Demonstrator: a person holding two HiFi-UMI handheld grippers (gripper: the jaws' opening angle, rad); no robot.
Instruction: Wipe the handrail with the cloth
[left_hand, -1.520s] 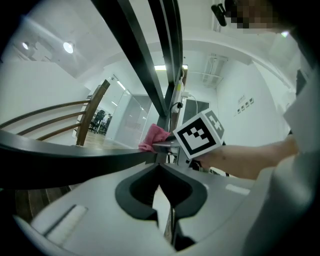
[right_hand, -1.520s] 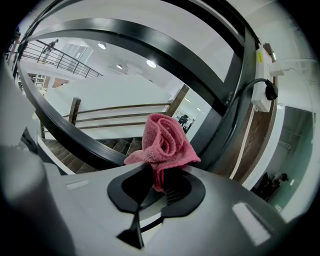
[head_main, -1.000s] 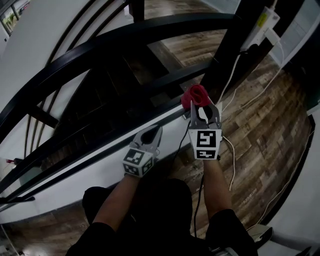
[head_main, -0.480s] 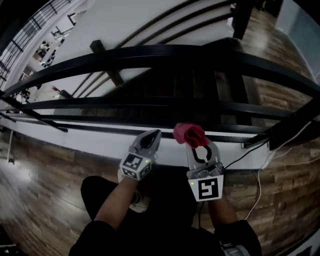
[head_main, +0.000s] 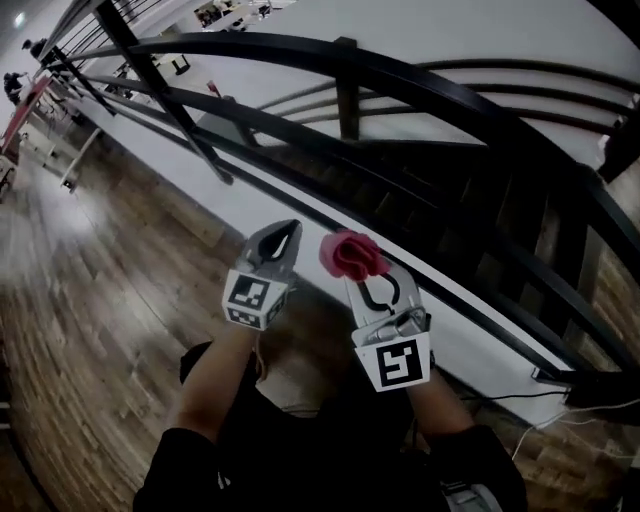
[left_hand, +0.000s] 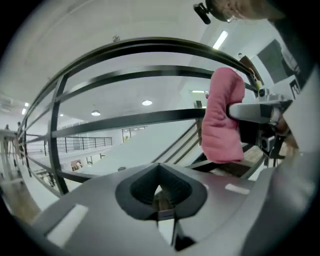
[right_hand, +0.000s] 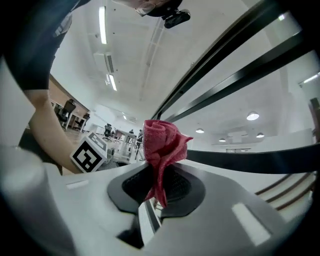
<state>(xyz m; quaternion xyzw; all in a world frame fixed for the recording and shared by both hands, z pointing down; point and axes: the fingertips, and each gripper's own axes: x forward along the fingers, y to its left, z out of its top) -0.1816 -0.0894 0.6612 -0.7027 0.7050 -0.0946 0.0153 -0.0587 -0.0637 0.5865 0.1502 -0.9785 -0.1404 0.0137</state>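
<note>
Pinching a crumpled red cloth (head_main: 350, 255), the right gripper (head_main: 357, 280) has its jaws closed on the fabric's lower folds, and the bunched part stands out past the tips at 12 o'clock. Just beside it, at 9 o'clock, the left gripper (head_main: 280, 238) has its jaws pressed together with nothing between them. The curved black metal handrail (head_main: 250, 42) sweeps across beyond both at 12 o'clock, apart from the cloth. A wood-plank floor (head_main: 90, 300) spreads at 9 o'clock.

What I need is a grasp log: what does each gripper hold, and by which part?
Right gripper pinches the red cloth by its lower end; left gripper is shut, empty.
</note>
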